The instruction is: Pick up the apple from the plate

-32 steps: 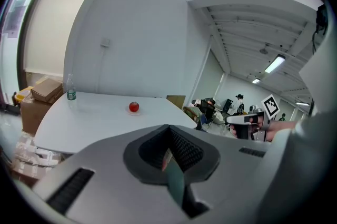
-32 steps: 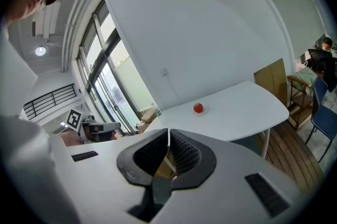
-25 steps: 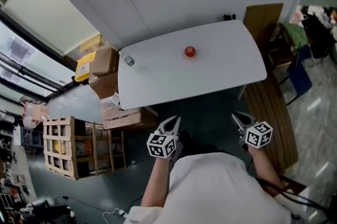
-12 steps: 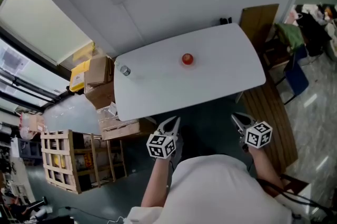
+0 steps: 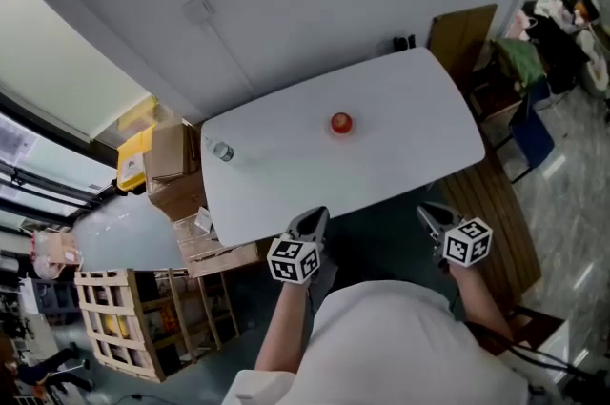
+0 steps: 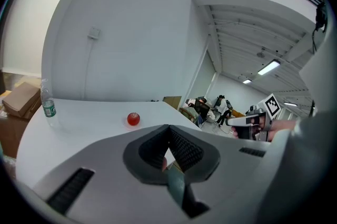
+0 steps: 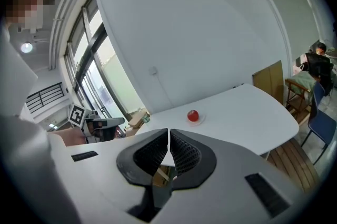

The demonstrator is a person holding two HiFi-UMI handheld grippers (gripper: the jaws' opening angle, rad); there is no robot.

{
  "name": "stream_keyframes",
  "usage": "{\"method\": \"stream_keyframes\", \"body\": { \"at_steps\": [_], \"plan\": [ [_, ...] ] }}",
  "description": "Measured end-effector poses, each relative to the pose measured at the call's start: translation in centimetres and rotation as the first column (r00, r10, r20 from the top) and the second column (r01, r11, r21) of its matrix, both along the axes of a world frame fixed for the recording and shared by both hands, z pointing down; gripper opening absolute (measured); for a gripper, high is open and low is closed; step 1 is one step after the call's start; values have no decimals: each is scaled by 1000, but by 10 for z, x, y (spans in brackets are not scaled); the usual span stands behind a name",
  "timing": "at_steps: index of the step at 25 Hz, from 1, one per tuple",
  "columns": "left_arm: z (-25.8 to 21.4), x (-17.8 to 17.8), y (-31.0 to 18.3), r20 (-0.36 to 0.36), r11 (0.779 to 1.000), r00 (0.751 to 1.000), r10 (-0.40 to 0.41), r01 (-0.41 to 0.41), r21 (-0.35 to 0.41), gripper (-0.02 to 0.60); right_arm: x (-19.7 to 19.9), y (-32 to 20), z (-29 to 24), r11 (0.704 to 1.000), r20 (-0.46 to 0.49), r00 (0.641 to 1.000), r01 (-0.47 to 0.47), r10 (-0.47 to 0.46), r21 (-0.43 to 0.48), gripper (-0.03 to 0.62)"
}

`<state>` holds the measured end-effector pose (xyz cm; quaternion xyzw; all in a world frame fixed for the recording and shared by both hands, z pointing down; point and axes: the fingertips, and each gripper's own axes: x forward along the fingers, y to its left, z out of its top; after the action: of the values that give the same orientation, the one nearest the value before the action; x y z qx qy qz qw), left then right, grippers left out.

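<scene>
A red apple (image 5: 341, 122) sits on a small clear plate (image 5: 341, 130) near the middle of a white table (image 5: 286, 174). The apple (image 6: 133, 119) also shows in the left gripper view, and the apple (image 7: 193, 116) in the right gripper view, far beyond the jaws. My left gripper (image 5: 311, 220) is at the table's near edge, jaws shut with nothing between them. My right gripper (image 5: 433, 216) hangs just off the near edge to the right, also shut and empty. Both point toward the table, well short of the apple.
A plastic water bottle (image 5: 222, 151) stands at the table's left end. Cardboard boxes (image 5: 172, 167) and a wooden crate (image 5: 124, 317) sit left of the table. A wooden board (image 5: 457, 31) leans on the wall, and chairs (image 5: 519, 103) stand to the right.
The table and apple have shifted nearer to both grippers in the head view as I moved toward them. Both grippers stayed shut.
</scene>
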<state>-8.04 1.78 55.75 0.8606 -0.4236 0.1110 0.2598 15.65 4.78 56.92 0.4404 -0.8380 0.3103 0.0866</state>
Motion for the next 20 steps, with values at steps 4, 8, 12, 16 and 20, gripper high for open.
{"method": "stream_keyframes", "body": {
  "at_steps": [4,8,12,16,20],
  "plan": [
    [2,-15,-24,-3,1000,1000,29,-29,-7,2,-20,-20,-1,1000,-8,1000,-18,18,-1,38],
    [7,-31,-47,-9,998,998,64,-64,-18,2,-39,-38,-1,999,-12,999,-47,47,-6,37],
    [11,-41,-65,-16,994,994,108,-109,-24,2,-57,-52,-2,997,-15,997,-77,77,-7,38],
    [13,-46,-80,-22,988,988,151,-151,-25,2,-69,-62,-1,994,-22,994,-107,106,-12,38],
    [17,-52,-91,-26,984,985,172,-173,-31,2,-81,-69,1,993,-30,993,-114,113,-22,38]
  ]
}}
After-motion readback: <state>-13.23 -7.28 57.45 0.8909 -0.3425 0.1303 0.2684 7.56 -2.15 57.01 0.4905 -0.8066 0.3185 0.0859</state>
